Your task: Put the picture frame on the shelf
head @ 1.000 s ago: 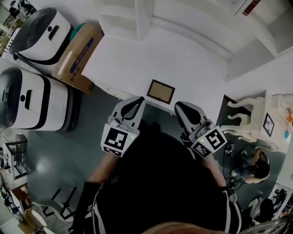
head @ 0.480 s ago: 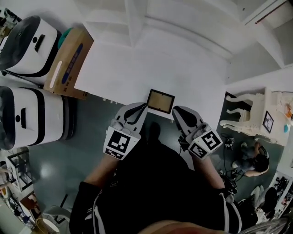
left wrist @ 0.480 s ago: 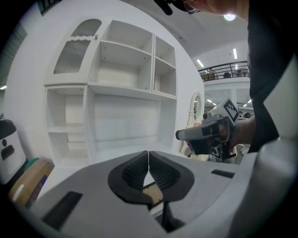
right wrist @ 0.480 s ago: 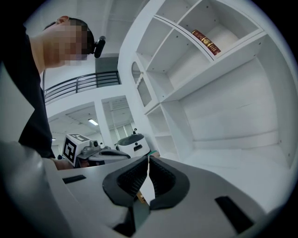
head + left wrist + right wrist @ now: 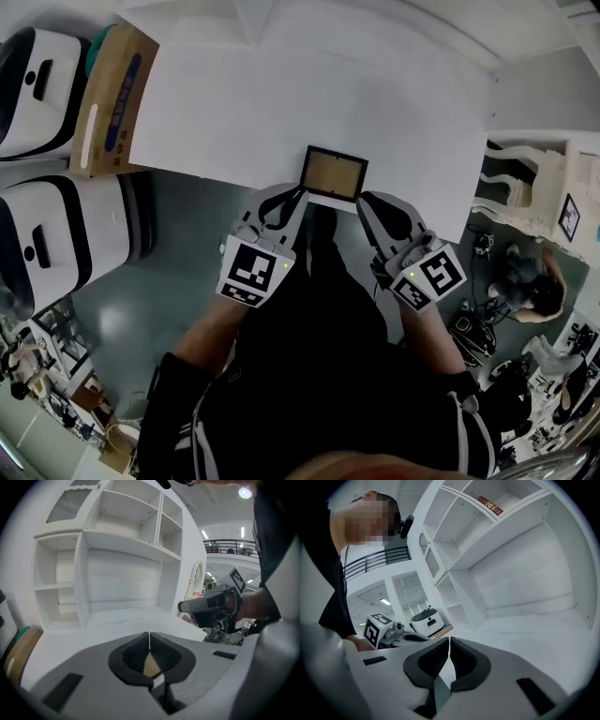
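The left gripper and right gripper have moved just beside the picture frame — both closed, holding nothing — and it is not on the shelf yet.

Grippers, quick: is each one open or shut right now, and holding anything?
Left gripper: shut, holding nothing; its tip is close to the picture frame lying on the white surface.
Right gripper: shut, holding nothing.

Black short-sleeved top fills the lower middle, with white stripes down its sides. Just above centre, the left gripper and right gripper: pale grey shells, black ribbed pads, each carrying a black-and-white marker cube and a small green light.
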A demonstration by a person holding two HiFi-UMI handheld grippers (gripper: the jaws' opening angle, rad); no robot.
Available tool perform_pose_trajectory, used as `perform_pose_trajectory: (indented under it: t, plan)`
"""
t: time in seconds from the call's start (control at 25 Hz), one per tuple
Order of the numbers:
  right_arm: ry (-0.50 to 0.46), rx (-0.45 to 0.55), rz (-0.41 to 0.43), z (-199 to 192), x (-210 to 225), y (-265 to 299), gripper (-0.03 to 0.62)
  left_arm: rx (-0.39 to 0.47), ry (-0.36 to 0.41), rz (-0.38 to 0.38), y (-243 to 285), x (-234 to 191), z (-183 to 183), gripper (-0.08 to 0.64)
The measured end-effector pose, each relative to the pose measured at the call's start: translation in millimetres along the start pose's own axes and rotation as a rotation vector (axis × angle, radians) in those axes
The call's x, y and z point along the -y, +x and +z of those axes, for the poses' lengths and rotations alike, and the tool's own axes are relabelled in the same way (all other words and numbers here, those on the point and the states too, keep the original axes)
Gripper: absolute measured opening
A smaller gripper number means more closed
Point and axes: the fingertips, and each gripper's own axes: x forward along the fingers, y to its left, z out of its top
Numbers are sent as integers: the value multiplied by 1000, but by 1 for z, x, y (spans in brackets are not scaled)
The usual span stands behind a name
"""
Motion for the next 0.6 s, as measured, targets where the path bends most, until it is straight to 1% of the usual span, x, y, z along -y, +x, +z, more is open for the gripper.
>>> perform_pose_trajectory:
  t: [0.32,0.44,0.6]
  plan:
    - [76,-22,-25,-31,12,-3,21,-99,17,-51,30,3,-31,12]
    - [93,-17,-29,-38,24,-3,21,-139,40,-71,46,7,-44,15]
    - [129,-8,-50,-51,37,-1,21,-228,100,-123,63,12,-68,68]
